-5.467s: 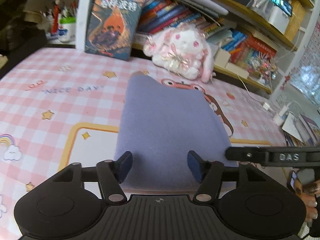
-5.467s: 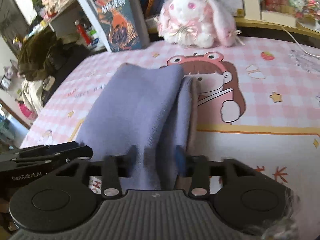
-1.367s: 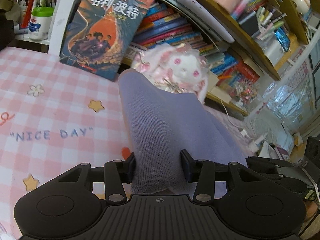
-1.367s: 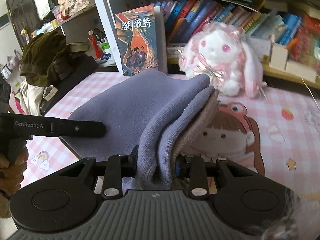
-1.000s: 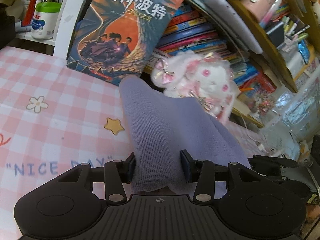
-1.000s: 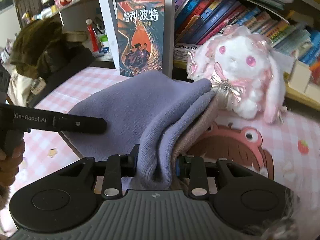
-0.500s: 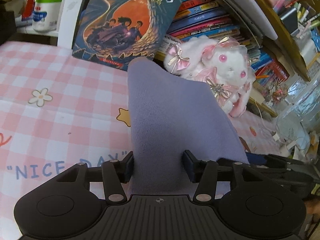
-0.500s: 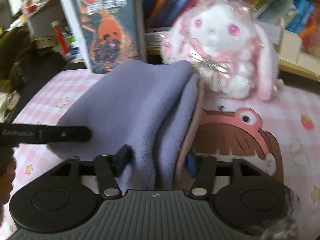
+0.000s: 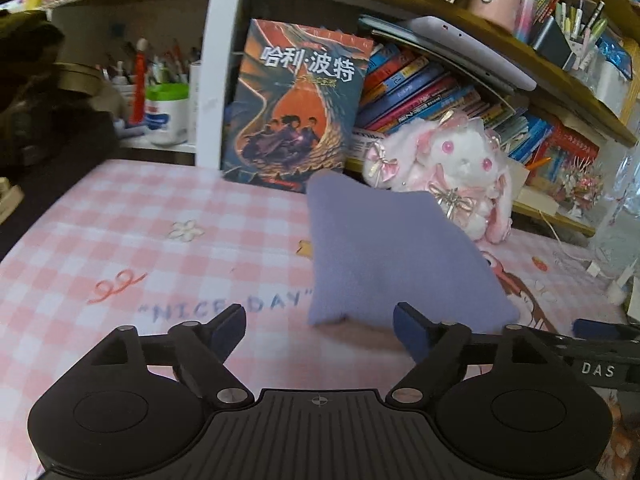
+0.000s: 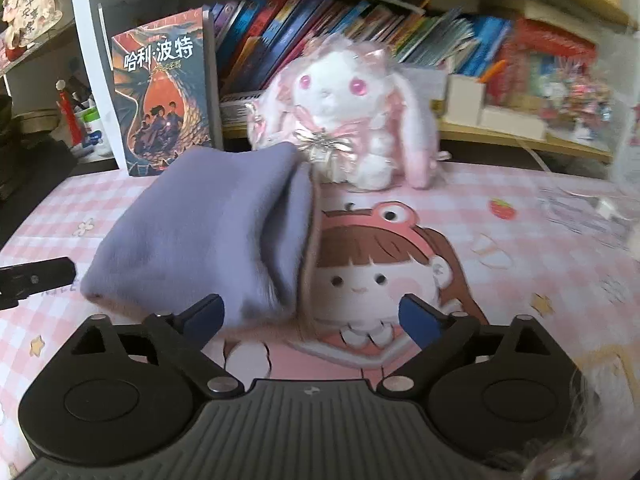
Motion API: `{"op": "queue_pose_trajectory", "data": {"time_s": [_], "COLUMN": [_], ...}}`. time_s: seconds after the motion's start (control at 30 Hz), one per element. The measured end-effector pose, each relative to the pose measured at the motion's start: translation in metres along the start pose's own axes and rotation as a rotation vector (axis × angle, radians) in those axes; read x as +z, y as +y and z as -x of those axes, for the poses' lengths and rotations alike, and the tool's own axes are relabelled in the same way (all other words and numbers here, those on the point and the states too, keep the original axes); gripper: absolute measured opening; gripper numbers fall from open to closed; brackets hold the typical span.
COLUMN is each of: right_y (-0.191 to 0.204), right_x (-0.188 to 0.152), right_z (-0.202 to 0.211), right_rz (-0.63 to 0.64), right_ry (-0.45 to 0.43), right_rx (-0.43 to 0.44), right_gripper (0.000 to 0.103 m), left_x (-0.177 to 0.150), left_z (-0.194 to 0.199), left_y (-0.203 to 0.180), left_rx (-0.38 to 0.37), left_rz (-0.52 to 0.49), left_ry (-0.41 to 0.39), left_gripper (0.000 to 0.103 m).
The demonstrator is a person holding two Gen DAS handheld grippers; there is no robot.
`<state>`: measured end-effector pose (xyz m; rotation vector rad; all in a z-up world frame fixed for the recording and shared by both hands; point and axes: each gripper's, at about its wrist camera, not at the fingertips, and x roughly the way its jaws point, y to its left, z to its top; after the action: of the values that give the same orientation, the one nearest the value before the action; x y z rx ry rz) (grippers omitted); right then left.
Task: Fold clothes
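Note:
A folded lilac garment (image 9: 396,256) lies on the pink checked tabletop, close to the plush rabbit at the back. It also shows in the right wrist view (image 10: 216,236), where its folded layers and a pink inner edge face right. My left gripper (image 9: 320,328) is open and empty just in front of the garment's near edge. My right gripper (image 10: 310,316) is open and empty, with its left finger close to the garment's near right corner.
A white and pink plush rabbit (image 10: 348,120) sits at the back, right behind the garment. A large book (image 9: 296,104) leans on the white shelf post. Shelves of books (image 10: 360,28) run behind. The pink mat (image 10: 500,240) carries a cartoon girl print. A cable lies at the right (image 9: 568,252).
Both grippers were shut on the garment and carried it toward the back of the table. Now both have opened and drawn back, and the garment lies on the table.

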<state>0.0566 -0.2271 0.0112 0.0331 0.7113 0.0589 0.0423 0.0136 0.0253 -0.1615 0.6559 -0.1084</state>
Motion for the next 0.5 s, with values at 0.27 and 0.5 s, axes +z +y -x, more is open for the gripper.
{"op": "queue_pose_trajectory", "data": {"time_s": [0.27,0.5], "right_y": [0.009,0.010], "right_x": [-0.041,-0.056], "right_z": [0.034,0.041], "right_rz": [-0.006,-0.012], "right_ry": [-0.015,0.003], "right_rx": [-0.059,-0.072], "right_gripper": [0.103,0.103], "left_x": [-0.037,-0.049], "left_z": [0.024,0.027], "left_y": [-0.007,-0.023], "left_rx": [0.081,0.065], "left_rz": [-0.039,-0.099], "left_ry": [-0.011,-0.010], "left_gripper": [0.085,0.086]}}
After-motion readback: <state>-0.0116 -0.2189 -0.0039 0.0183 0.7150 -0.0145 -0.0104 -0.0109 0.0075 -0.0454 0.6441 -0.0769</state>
